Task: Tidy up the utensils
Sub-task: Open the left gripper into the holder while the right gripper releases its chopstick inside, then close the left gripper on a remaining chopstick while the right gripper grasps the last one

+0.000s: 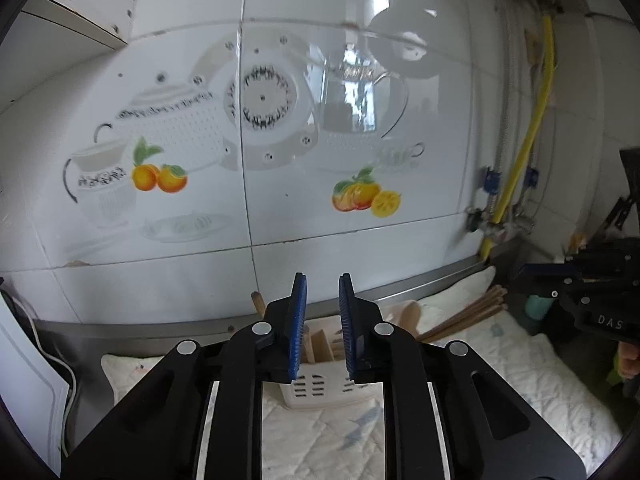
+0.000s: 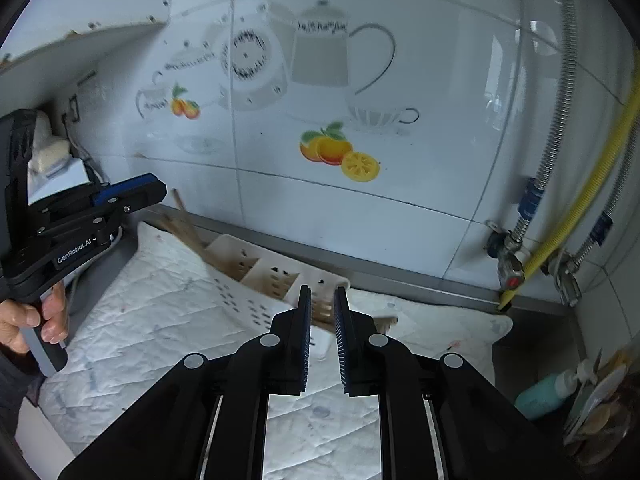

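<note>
We saw the caddy (image 1: 320, 386), a white slotted plastic one, lying on the quilted mat (image 1: 520, 364) on the table, close to the tiled wall (image 1: 360, 240). It sat straight ahead of and below the left gripper (image 1: 322, 326), framed in the gap between the jaws. Those jaws stood a narrow way apart and held nothing. In the right wrist view the caddy (image 2: 260, 280) ran on a diagonal, its long axis from upper left to lower right, its near end just ahead of the right gripper (image 2: 322, 334). Those jaws were also slightly parted and empty. The caddy held a few wooden utensils (image 1: 320, 346) in its compartments; one handle (image 1: 258, 302) stuck up at its left end. Loose chopsticks (image 1: 464, 314) lay on the mat to the right of the caddy, long axis slanting up to the right, with a wooden spoon (image 1: 408, 314) beside them. We judged the right hand nearer the chopsticks, and the left one nearer the caddy.
</note>
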Motion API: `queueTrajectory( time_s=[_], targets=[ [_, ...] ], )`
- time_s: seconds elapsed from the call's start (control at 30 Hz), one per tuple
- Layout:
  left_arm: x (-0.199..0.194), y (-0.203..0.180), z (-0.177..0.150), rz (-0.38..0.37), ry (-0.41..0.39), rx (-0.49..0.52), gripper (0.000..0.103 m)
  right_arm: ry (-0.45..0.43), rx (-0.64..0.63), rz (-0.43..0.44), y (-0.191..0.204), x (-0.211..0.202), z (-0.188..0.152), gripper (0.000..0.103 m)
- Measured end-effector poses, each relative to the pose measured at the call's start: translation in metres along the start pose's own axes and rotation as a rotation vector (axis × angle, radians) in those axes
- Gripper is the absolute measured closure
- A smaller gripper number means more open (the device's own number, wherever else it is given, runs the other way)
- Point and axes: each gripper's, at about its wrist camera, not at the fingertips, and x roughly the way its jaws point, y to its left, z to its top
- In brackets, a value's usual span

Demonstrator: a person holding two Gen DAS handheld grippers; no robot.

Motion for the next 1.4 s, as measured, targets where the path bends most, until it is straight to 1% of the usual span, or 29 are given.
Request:
queueTrajectory(
  time_s=[0.1, 0.17, 0.27, 0.4, 0.5, 0.57, 0.6, 0.7, 0.8, 0.97, 1.1, 1.3, 1.4],
  targets=[
    [-0.023, -0.006, -0.011, -0.014, -0.011, 0.003, 0.086, -0.023, 0.024, 0.033, 0.005, -0.019, -0.021, 0.091],
    [-0.039, -0.008, -0.023, -0.034, -0.006, -0.007, 0.082, -0.024, 0.02, 0.034, 0.012, -0.025, -0.039, 0.091],
    [-0.059, -0.016, -0.053, -0.058, 0.014, -0.008, 0.08, -0.012, 0.007, 0.04, 0.029, -0.031, -0.078, 0.091],
    [-0.075, -0.022, -0.099, -0.096, 0.069, -0.032, 0.08, 0.018, 0.021, 0.052, 0.05, -0.032, -0.137, 0.091],
    [-0.083, -0.024, -0.132, -0.096, 0.101, -0.046, 0.08, 0.05, 0.031, 0.062, 0.065, -0.029, -0.177, 0.091],
    [-0.087, -0.024, -0.151, -0.098, 0.125, -0.067, 0.08, 0.072, 0.049, 0.072, 0.074, -0.024, -0.201, 0.091],
    [-0.088, -0.023, -0.161, -0.098, 0.138, -0.082, 0.078, 0.087, 0.058, 0.083, 0.079, -0.021, -0.212, 0.091],
    [-0.09, -0.02, -0.189, -0.112, 0.182, -0.136, 0.077, 0.108, 0.079, 0.08, 0.091, -0.012, -0.242, 0.091],
    [-0.091, -0.017, -0.212, -0.112, 0.221, -0.17, 0.077, 0.137, 0.12, 0.103, 0.098, -0.001, -0.261, 0.091],
    [-0.094, -0.015, -0.24, -0.1, 0.26, -0.198, 0.077, 0.16, 0.154, 0.097, 0.103, 0.017, -0.275, 0.091],
    [-0.091, -0.016, -0.253, -0.103, 0.29, -0.211, 0.077, 0.164, 0.182, 0.083, 0.102, 0.025, -0.277, 0.091],
    [-0.084, -0.023, -0.27, -0.131, 0.334, -0.223, 0.077, 0.166, 0.189, 0.06, 0.105, 0.031, -0.28, 0.09],
    [-0.081, -0.031, -0.276, -0.151, 0.354, -0.215, 0.077, 0.161, 0.189, 0.042, 0.106, 0.033, -0.283, 0.093]
  ],
)
